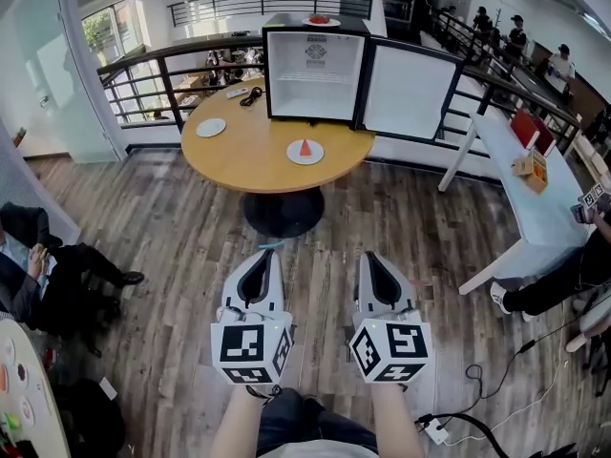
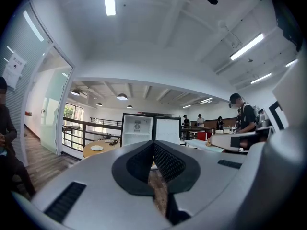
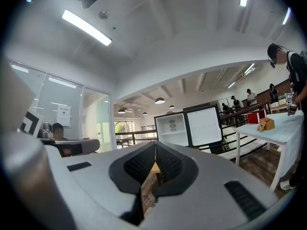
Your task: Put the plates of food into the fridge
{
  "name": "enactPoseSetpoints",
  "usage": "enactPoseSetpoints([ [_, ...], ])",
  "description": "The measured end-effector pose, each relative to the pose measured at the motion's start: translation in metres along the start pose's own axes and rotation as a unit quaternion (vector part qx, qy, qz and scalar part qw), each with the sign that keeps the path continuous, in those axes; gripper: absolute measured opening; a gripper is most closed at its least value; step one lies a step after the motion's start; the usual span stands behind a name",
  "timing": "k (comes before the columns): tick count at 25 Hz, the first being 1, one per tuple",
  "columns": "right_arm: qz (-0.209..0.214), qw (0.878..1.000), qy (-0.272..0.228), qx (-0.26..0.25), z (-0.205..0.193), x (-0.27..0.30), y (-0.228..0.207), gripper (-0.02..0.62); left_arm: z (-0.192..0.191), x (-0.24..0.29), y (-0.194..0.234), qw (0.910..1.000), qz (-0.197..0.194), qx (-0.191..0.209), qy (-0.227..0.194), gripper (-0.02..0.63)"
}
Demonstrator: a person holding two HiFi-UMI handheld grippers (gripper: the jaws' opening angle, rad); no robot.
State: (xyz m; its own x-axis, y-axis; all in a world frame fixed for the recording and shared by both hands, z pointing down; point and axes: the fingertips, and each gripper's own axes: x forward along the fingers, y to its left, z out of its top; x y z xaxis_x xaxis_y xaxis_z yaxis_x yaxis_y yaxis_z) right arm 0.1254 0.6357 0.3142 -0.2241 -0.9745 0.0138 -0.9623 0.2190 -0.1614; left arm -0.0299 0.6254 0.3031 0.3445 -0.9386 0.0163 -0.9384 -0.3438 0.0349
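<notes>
Plate with red wedge (image 1: 305, 151) shows plainly only in head view; left tongs (image 2: 153, 143) and right tongs (image 3: 155, 143) press together, empty.

Head view steeply down; both gripper views level, far back; all share fridge (image 1: 315, 84).

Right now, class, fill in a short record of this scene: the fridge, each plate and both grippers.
fridge: at the far side of the round table, inside looks empty
fridge door: swung open to the right
plate on fridge top: red food
front plate: on the table, red wedge of food
left plate: on the table, looks empty
left gripper: shut, empty, over the floor short of the table
right gripper: shut, empty, beside the left
</notes>
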Motion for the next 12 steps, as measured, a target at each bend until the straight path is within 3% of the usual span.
enactPoseSetpoints([
  [12,0.013,1.0,0.008,0.005,-0.004,0.049,-0.01,0.014,0.004,0.041,0.013,0.9999,0.011,0.001,-0.004,0.008],
])
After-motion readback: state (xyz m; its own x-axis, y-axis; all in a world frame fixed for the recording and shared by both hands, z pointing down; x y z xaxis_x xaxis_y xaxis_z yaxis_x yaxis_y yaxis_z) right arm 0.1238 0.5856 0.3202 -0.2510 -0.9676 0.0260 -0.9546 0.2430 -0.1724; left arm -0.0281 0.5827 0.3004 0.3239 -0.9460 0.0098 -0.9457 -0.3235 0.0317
